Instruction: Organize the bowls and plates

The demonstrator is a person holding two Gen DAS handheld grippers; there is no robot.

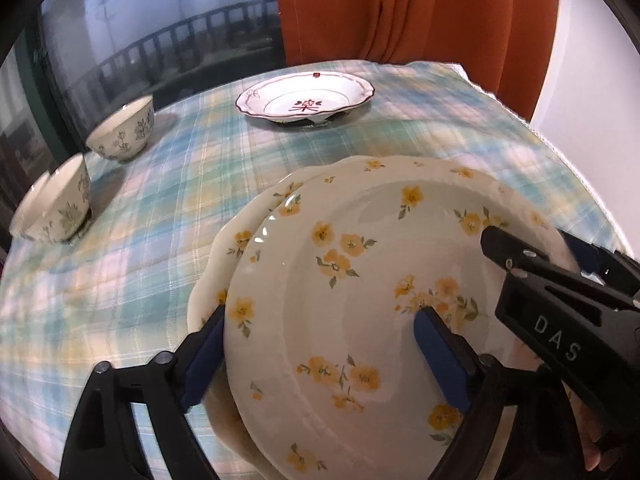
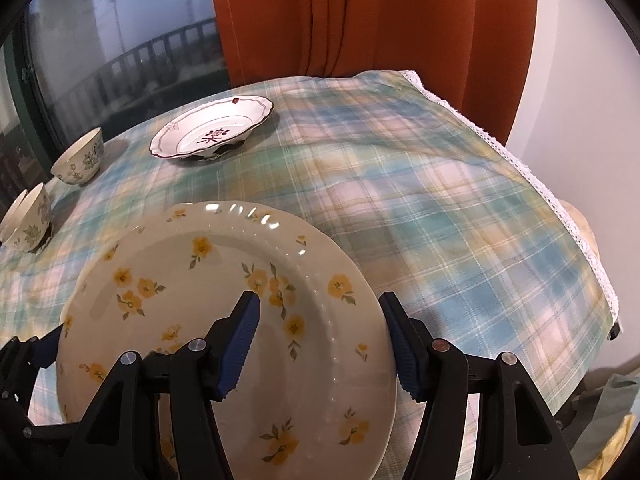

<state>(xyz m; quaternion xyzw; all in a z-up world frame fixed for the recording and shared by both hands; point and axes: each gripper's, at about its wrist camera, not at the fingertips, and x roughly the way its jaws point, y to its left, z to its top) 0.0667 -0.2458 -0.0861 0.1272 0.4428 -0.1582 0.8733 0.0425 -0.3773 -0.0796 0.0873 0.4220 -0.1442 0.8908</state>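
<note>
A cream plate with yellow flowers [image 1: 360, 280] lies on a second matching plate [image 1: 224, 256] whose rim shows at the left. My left gripper [image 1: 320, 344] straddles the top plate's left rim, one blue pad [image 1: 204, 360] outside and one on the plate face; the jaws look open around it. My right gripper [image 2: 320, 344] straddles the right rim of the same plate [image 2: 200, 300] in the same way, and it shows in the left wrist view [image 1: 560, 300]. A white plate with a red motif [image 1: 306, 98] sits at the far side.
Two floral bowls [image 1: 124, 130] [image 1: 56, 204] stand at the left edge of the plaid tablecloth [image 2: 440, 200]. A dark window is behind the table, an orange curtain [image 2: 360, 16] at the back, and the cloth's lace edge drops off at the right.
</note>
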